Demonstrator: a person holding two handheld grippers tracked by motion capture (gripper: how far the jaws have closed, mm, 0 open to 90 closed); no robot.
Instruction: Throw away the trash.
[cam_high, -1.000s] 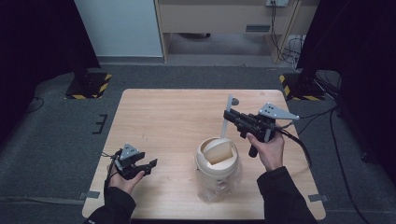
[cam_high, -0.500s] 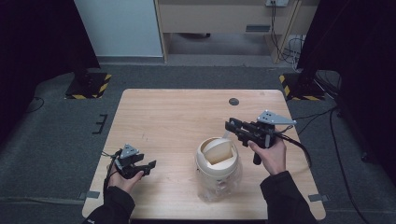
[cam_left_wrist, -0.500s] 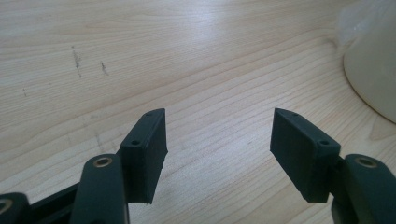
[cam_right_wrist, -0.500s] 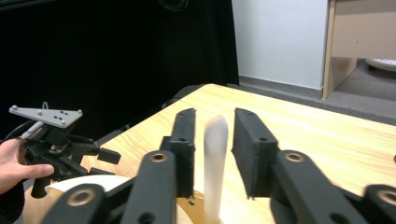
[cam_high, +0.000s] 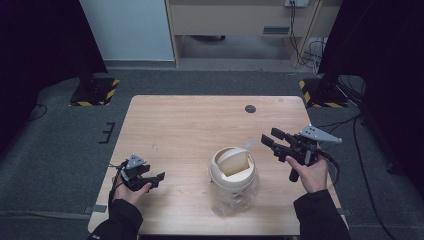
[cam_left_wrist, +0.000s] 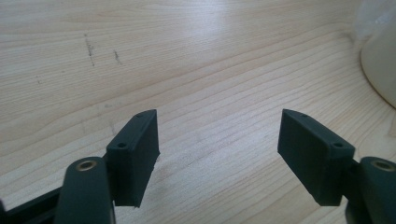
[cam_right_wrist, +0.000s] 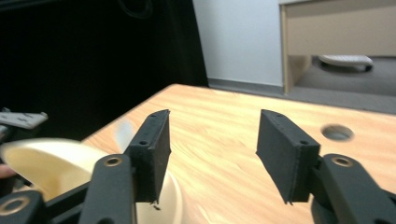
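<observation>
Both claws spread, gripping nothing: right gripper (cam_high: 272, 141) just right of the jar (cam_high: 234, 175) near the table's (cam_high: 190, 125) near edge, left gripper (cam_high: 150, 179) near-left; a careless sideways nudge could tip it

We see a jar (cam_high: 234, 176) standing on the counter (cam_high: 190, 125), near its front edge and a little right of the middle. The left hand-held gripper (cam_high: 150, 179) is at the front left corner, well apart from the jar. The right hand-held gripper (cam_high: 272, 139) is just right of the jar. A small hole (cam_high: 250, 108) lies in the counter behind the jar, near the far edge.
</observation>
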